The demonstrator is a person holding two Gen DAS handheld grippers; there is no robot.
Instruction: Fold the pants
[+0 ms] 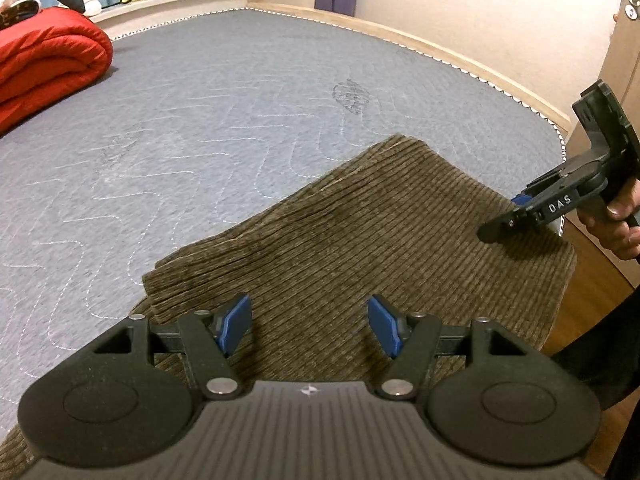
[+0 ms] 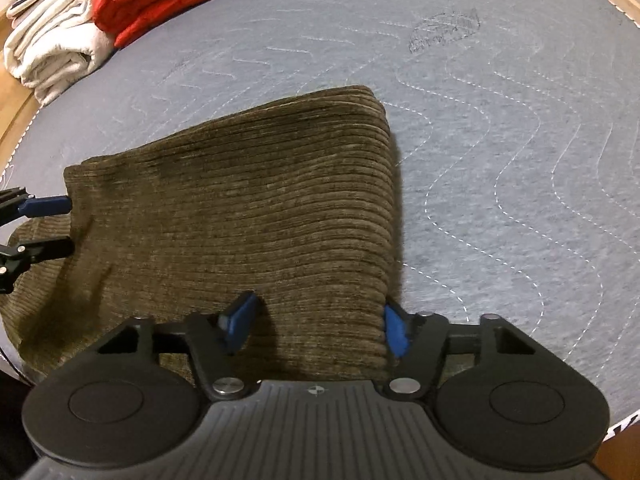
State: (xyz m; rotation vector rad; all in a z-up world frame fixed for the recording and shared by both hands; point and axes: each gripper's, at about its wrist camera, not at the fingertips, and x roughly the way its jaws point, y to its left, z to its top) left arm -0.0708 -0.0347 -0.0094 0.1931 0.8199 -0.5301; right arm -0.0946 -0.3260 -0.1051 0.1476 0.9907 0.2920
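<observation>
I see the grey mattress [image 1: 240, 120] filling both frames, a red quilt [image 1: 48, 60] rolled at upper left, and the folded brown corduroy pants [image 2: 240, 208] lying lower centre. My left gripper [image 1: 310, 328] hangs wide above the cloth, pinching nothing — my right gripper [image 2: 318, 326] straddles the pants' right edge, jaws parted, grip unclear.

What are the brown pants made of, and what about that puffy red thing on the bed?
The brown pants look like soft corduroy or chenille: raised ribs run across them, with a fuzzy, matte surface. The red blanket looks like smooth, slightly shiny padded fabric, probably a quilted comforter: it bulges in puffy stitched rolls.
</observation>
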